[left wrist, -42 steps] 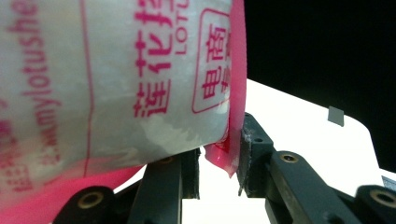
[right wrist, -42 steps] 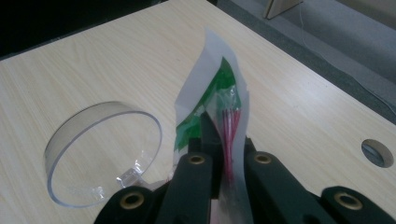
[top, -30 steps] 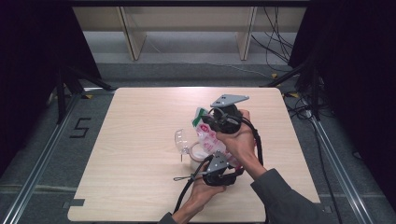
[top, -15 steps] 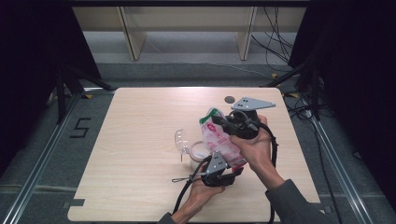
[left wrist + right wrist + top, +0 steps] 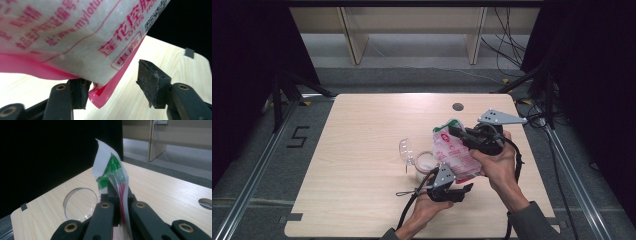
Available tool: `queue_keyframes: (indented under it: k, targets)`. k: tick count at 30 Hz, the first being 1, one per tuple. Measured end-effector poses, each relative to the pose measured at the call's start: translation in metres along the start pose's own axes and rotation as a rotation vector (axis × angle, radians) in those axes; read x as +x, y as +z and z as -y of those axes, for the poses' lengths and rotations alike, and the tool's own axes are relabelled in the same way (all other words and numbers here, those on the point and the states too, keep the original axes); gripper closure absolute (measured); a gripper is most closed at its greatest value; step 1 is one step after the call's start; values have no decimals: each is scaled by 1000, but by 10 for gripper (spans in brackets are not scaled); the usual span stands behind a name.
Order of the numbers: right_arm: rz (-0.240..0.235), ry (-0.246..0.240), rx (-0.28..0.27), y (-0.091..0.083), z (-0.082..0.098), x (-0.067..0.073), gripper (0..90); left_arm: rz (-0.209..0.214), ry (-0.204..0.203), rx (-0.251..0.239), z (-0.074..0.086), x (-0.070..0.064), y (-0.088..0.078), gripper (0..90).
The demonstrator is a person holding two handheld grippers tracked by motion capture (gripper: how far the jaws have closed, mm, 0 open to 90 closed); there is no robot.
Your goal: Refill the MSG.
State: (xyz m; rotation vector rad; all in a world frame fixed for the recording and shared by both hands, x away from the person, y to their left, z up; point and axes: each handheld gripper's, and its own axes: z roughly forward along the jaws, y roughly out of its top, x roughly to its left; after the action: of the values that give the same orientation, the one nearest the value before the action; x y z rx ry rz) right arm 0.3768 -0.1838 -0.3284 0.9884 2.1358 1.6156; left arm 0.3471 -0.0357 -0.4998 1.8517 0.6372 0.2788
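Note:
A white pouch [image 5: 454, 152] with pink print and a green top hangs tilted above the table. My right gripper [image 5: 455, 133] is shut on its top edge, and in the right gripper view the green and white film [image 5: 112, 170] sticks up from between the jaws of that gripper [image 5: 117, 192]. My left gripper [image 5: 464, 189] sits low at the pouch's bottom. Its jaws have just been opening. In the left gripper view the pouch's pink bottom corner [image 5: 102, 96] lies between the jaws of that gripper [image 5: 115, 82], close against the left pad [image 5: 81, 90] and apart from the right pad [image 5: 150, 80].
A clear plastic cup [image 5: 407, 150] lies on its side left of the pouch, next to a small round white dish [image 5: 426, 160]. The clear round rim [image 5: 80, 202] is also in the right gripper view. The wooden table [image 5: 362, 200] has a cable hole [image 5: 457, 106] near its far edge.
The right hand has carried the pouch's top to the right, away from the cup. The left hand stayed in place at the pouch's bottom.

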Motion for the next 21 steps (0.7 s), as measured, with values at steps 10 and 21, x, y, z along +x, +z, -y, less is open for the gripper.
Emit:
queue_keyframes:
  k: [10,21]
  targets:
    - [-9,56,-72,-13,19,-9,900,-15,-33,17,0,2,-2,364]
    - [-8,128,-117,-26,46,-23,900,-10,-69,16,1,2,-8,326]
